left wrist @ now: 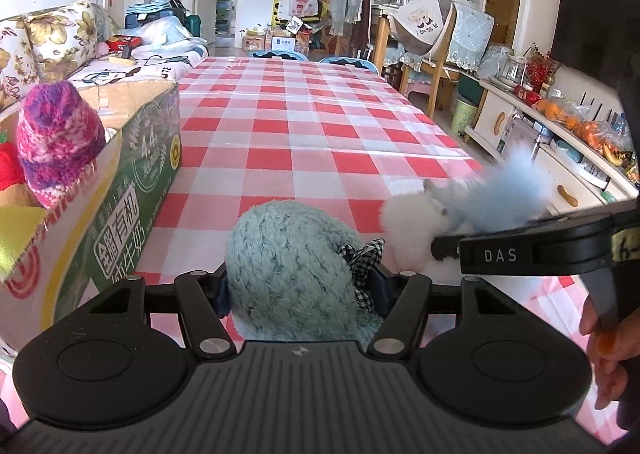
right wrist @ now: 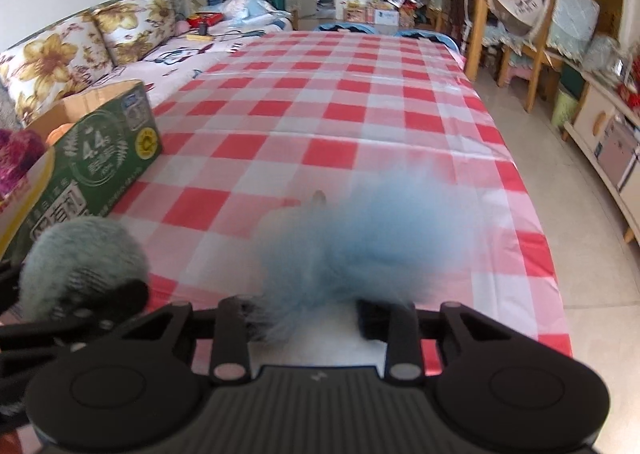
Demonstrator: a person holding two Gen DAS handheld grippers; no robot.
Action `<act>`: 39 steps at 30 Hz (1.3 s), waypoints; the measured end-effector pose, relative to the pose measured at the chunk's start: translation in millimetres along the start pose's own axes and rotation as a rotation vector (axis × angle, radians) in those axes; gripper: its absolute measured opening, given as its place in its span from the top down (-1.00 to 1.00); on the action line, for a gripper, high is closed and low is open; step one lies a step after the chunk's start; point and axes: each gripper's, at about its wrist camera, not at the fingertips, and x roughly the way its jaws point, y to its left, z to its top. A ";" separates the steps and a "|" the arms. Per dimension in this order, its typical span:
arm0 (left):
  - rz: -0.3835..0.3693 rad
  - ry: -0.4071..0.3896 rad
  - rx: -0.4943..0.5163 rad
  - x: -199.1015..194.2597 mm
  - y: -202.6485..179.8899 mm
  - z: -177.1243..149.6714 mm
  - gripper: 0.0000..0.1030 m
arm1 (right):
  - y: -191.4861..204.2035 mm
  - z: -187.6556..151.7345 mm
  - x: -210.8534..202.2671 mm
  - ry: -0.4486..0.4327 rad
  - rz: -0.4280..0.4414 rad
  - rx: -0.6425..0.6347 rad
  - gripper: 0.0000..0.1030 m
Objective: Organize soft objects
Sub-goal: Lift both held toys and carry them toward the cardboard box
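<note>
My left gripper (left wrist: 302, 286) is shut on a teal fuzzy plush (left wrist: 288, 266) with a checked bow, held above the checked table. The plush also shows at the left of the right wrist view (right wrist: 80, 258). My right gripper (right wrist: 308, 318) is shut on a blue and white fluffy toy (right wrist: 360, 234), held above the table. In the left wrist view this toy (left wrist: 472, 197) and the right gripper (left wrist: 444, 246) are at the right. A green cardboard box (left wrist: 132, 173) stands at the left with a pink-purple knit hat (left wrist: 56, 141) in it. The box also shows in the right wrist view (right wrist: 100, 157).
The table with the red and white checked cloth (left wrist: 312, 125) runs far ahead. A floral sofa (left wrist: 52, 41) lies beyond the box on the left. Wooden chairs (left wrist: 436, 49) and a low cabinet (left wrist: 560, 149) stand to the right of the table.
</note>
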 end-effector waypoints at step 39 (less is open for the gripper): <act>-0.083 -0.072 -0.032 -18.0 8.5 34.5 -0.49 | -16.6 8.5 8.8 -0.067 -0.057 -0.003 0.34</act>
